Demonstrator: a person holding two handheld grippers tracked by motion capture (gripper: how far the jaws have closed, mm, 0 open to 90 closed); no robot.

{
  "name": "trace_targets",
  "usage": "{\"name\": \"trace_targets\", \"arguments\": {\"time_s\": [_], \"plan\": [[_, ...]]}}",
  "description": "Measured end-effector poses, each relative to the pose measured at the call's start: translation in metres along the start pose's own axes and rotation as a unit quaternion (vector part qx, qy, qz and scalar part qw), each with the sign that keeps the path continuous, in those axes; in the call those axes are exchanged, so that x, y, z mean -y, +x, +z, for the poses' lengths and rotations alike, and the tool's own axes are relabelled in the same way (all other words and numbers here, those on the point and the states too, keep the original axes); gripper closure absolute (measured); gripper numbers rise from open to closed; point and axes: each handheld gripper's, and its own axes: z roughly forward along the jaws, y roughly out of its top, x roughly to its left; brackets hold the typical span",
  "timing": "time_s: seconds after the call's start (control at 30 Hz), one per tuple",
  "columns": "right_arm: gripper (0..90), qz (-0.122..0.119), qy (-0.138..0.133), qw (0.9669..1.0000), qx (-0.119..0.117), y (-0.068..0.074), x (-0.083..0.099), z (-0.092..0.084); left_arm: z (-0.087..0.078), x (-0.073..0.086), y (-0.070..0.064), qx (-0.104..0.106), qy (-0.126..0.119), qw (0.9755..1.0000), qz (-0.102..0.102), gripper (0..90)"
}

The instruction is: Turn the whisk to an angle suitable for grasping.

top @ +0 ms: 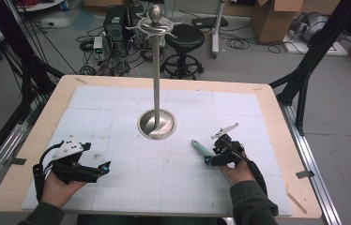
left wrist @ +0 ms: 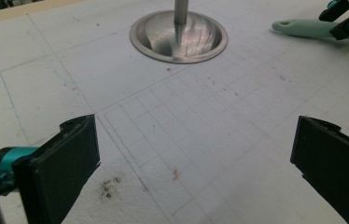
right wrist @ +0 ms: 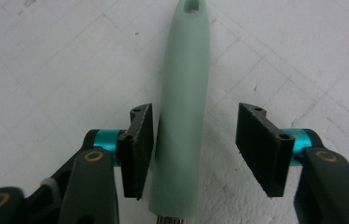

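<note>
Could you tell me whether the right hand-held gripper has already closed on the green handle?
No, the right hand-held gripper straddles the green handle with a clear gap at one jaw.

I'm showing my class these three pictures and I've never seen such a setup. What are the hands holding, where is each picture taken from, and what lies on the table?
A person holds a hand tool in each hand: the left gripper and the right gripper. One picture looks down from above the table; the other two come from cameras riding on each gripper. On the white gridded mat stands a metal stand with a round base, and a pale green handle lies flat. The right gripper's jaws are open on either side of that handle, not yet closed on it. The left gripper is open over bare mat.
</note>
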Motion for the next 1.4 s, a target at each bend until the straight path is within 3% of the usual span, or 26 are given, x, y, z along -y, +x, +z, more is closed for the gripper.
{"name": "trace_targets", "arguments": {"time_s": [0.2,0.3,0.47,0.77,1.17,1.4], "plan": [[54.3,-0.01,0.014,0.9998,0.004,0.0035,-0.0005,0.003,0.0,0.0001,0.0002,0.0,0.001,1.0,0.0,1.7],[60.3,-0.027,0.015,0.9995,0.004,0.0045,-0.0008,0.0036,0.0003,0.0,0.0,0.0,0.001,1.0,0.0,1.7],[63.5,-0.031,0.02,0.9993,0.006,0.0073,-0.001,0.0048,0.0004,0.0,-0.0002,0.0,0.002,1.0,0.0,1.7],[67.6,0.008,0.019,0.9998,-0.003,0.0035,0.0,0.004,-0.0004,0.0001,0.0005,0.0,0.001,1.0,-0.001,1.7],[68.8,0.023,0.02,0.9994,-0.013,0.0024,0.0003,0.0014,-0.0009,0.0005,0.0017,0.0,-0.001,1.0,0.0,1.7],[69.0,0.019,0.012,0.9996,-0.019,0.0035,0.001,-0.003,-0.0003,0.0007,0.0017,0.0,0.0,1.0,0.0,1.7]]}}
